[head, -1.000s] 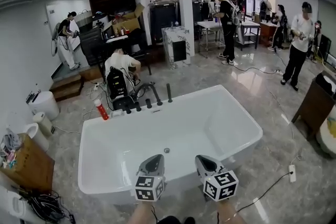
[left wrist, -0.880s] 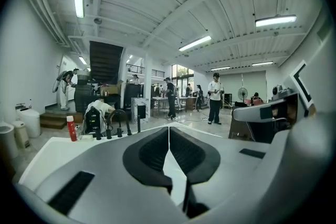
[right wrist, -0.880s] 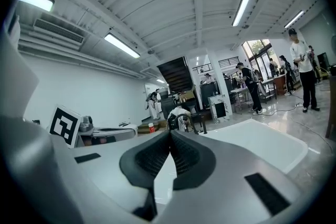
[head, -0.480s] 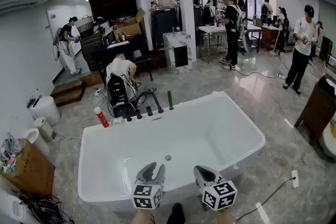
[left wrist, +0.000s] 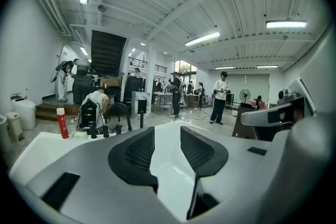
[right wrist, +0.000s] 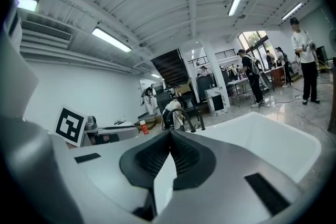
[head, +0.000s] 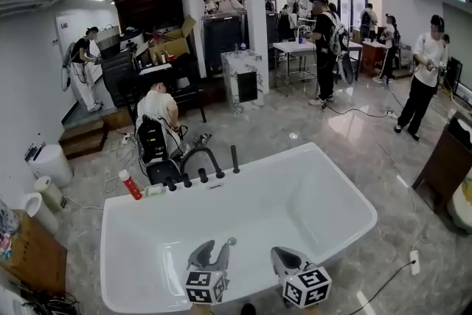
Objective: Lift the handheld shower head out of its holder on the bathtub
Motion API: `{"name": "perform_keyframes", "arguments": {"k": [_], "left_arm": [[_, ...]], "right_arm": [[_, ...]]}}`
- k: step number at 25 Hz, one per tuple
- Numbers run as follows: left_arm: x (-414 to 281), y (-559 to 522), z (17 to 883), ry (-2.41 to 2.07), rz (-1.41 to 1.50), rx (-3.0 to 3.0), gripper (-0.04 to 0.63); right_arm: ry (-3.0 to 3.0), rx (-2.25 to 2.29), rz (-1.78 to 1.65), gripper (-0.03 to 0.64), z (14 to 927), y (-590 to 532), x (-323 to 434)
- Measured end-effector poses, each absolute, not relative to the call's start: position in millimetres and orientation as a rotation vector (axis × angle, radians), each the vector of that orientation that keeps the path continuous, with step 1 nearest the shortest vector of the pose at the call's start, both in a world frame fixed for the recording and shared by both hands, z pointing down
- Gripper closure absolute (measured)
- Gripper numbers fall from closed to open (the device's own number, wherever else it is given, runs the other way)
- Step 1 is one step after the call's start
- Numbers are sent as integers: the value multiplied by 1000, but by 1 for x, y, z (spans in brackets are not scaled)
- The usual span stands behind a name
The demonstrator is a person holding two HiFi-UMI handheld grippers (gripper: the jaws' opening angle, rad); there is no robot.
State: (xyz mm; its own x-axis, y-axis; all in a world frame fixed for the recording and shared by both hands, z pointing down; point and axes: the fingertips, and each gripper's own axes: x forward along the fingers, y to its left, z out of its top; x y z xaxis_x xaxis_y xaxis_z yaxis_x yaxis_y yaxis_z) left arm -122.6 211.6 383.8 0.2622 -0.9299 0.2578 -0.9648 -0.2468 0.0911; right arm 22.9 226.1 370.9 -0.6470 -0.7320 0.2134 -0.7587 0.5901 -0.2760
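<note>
The white bathtub (head: 280,161) fills the middle of the head view. On its far rim stand a black arched spout (head: 198,155), a row of black knobs (head: 186,181) and the slim black handheld shower head (head: 234,158), upright in its holder. Over the near rim, my left gripper (head: 212,248) has its jaws opening with nothing between them. My right gripper (head: 284,256) is beside it, shut and empty. Both are far from the fixtures. The left gripper view shows the shower head (left wrist: 140,120) beyond my left gripper (left wrist: 167,136). In the right gripper view the shower head (right wrist: 202,122) stands past my right gripper (right wrist: 170,136).
A red bottle (head: 130,184) stands at the tub's far left corner. Behind the tub a person (head: 156,108) crouches by a black bag (head: 151,140). A wooden cabinet (head: 29,254) is at left, a dark cabinet (head: 446,158) at right. Several people stand farther back.
Both grippers and the view have moved forward over the tub's near rim. The left jaws went from shut to open. The right jaws stayed shut.
</note>
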Motion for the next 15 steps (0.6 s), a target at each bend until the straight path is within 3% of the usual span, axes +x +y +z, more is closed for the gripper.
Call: {"name": "perform_keyframes", "arguments": {"k": [8,15], "left_arm": [[-180,66,388,-1754,245,2349,437],[-214,4,401,-1728,231,2345,425]], "right_arm": [[-2682,1335,558,609,382,93,-32],[-2642,1352,582,609,399,43,-63]]}}
